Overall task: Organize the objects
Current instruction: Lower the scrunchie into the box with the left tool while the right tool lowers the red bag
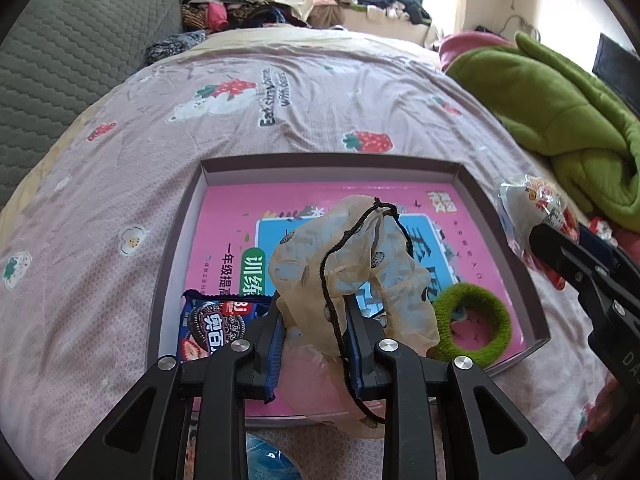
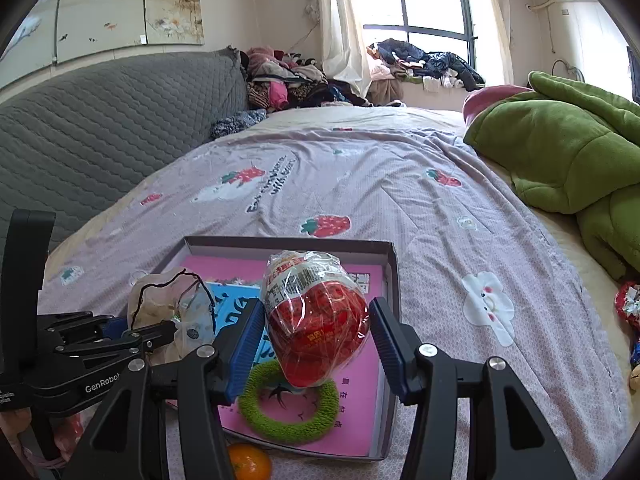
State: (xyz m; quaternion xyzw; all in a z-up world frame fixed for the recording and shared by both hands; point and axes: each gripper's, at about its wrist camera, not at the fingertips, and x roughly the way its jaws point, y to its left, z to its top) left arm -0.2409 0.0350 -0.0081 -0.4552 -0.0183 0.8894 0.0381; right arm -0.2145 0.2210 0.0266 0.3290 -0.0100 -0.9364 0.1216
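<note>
The left gripper (image 1: 316,344) is clamped tight on a crumpled translucent pouch (image 1: 352,264) with a black drawstring (image 1: 336,264); the blue pads (image 1: 276,344) pinch the pouch's lower part, and the rest of it billows up and forward past the fingertips, hanging over the shallow box (image 1: 208,168) that sits on the strawberry-print bedsheet (image 1: 280,120). Inside the box lies a pink workbook (image 1: 224,216) covering most of the floor, with a green fuzzy ring (image 1: 472,324) resting on it near the right corner and a blue cookie packet (image 1: 212,324) on its left side, just beside the left gripper's finger. The right gripper (image 2: 316,344) holds a red-and-white egg-shaped snack in clear wrap (image 2: 316,316) between its jaws — its left pad touches the wrap, while a narrow gap seems to show at the right pad, so how firmly it is squeezed cannot be told, though the egg hangs clear of the box in that grasp. In the right wrist view the egg sits above the green ring and the box's right half, with the pouch just to its left. An orange (image 2: 248,460) lies on the sheet in front of the box — outside it — and a green blanket (image 2: 560,152) is heaped well off to the right.
</note>
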